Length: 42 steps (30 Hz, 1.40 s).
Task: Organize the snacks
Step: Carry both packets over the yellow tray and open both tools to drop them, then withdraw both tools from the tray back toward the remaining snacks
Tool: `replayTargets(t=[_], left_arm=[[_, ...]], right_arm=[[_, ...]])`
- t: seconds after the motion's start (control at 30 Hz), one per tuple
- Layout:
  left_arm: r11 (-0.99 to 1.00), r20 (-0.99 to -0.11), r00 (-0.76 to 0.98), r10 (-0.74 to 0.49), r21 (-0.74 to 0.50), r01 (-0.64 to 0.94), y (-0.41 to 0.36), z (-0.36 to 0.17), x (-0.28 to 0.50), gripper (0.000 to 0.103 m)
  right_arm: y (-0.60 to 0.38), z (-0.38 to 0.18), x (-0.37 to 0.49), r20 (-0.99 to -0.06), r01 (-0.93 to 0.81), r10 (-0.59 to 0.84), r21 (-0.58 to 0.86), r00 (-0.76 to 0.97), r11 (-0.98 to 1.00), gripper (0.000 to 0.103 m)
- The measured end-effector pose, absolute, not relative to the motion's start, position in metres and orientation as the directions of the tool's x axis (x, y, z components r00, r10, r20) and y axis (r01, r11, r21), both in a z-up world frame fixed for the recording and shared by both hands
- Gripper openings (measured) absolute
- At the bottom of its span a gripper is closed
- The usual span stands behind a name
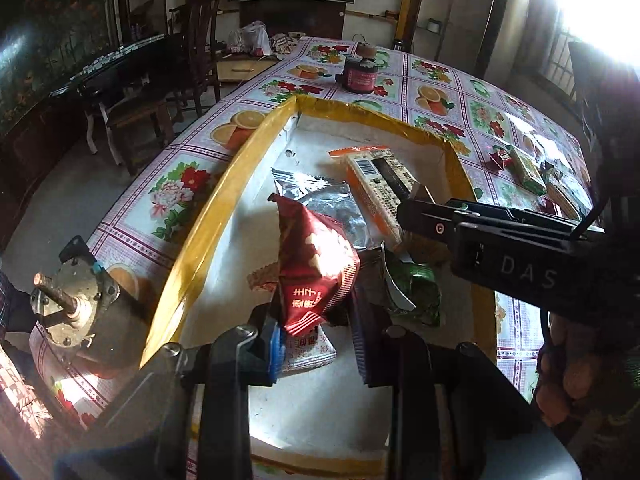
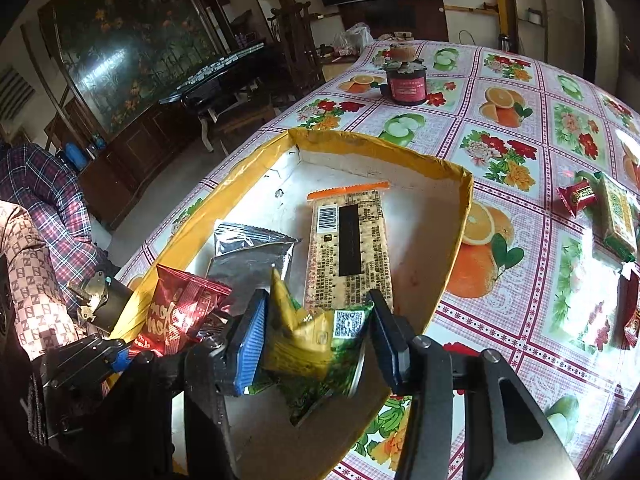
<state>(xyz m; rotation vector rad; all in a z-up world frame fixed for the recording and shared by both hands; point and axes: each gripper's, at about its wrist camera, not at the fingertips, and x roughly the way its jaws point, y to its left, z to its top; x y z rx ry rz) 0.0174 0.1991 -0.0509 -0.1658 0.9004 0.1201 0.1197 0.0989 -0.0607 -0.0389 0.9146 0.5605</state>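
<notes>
Yellow tape runs round the rim of the shallow box (image 1: 224, 184) in the left wrist view, and its white floor lies bare along the near and left side. Over that floor the left gripper (image 1: 316, 344) points steeply down, its fingers (image 1: 272, 348) nearly together and pinching the bottom seam of a red snack packet (image 1: 316, 264), glossy and puffed, standing up from the grip. Behind it lie a crinkled silver packet (image 1: 320, 196) and a long flat cracker pack (image 1: 380, 188) with orange ends, both on the box floor. From the right the right gripper's black body (image 1: 500, 236) reaches in over the box, above a green wrapper (image 1: 416, 288). Outside the left rim a metal motor-like part (image 1: 84, 300) sits on the flowered oilcloth of the desk (image 1: 280, 84).

Now the right wrist view: the right gripper (image 2: 316, 344) angles down over the near right corner of the box (image 2: 464, 208), fingers (image 2: 250, 344) about half apart and closed on a crumpled green and yellow packet (image 2: 316, 344), foil creased into peaks. Ahead, the cracker pack (image 2: 348, 248) lies lengthwise, with bare floor to its right up to the wall. At left is the red packet (image 2: 176, 312) in the left gripper (image 2: 120, 360). More wrapped snacks (image 2: 616, 216) wait on the desk (image 2: 500, 128) at far right, well apart from the box; a dark jar (image 2: 406, 84) stands beyond.
</notes>
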Motion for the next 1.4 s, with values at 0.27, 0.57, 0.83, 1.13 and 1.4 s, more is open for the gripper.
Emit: replayTargets(t=[0.27,0.57,0.83,1.13,1.4], left_arm=[[0.964,-0.753,0.657,-0.035,-0.199,-0.176,0.214,-0.046,0.010,0.068],[0.960,-0.730,0.682,-0.029,-0.211,-0.185,0.215,-0.038,0.000,0.068],[0.966,-0.713,0.701,-0.029,-0.201,-0.165,0.203,-0.026,-0.005,0.069],[0.971,-0.700,0.714,-0.023,-0.187,-0.151,0.190,-0.016,-0.010,0.070],[0.981,-0.690,0.724,0.000,-0.140,-0.133,0.168,-0.004,-0.012,0.084]], right_arm=[[0.101,-0.045,0.111,-0.755,-0.453,0.376,0.118,0.537,0.884,0.066],[0.096,-0.011,0.087,-0.684,-0.355,0.190,-0.107,0.704,0.929,0.070],[0.080,0.000,0.078,-0.649,-0.299,0.116,-0.180,0.752,0.937,0.071],[0.061,0.004,0.070,-0.641,-0.278,0.113,-0.163,0.759,0.947,0.071],[0.031,0.004,0.059,-0.650,-0.261,0.123,-0.120,0.750,0.958,0.071]])
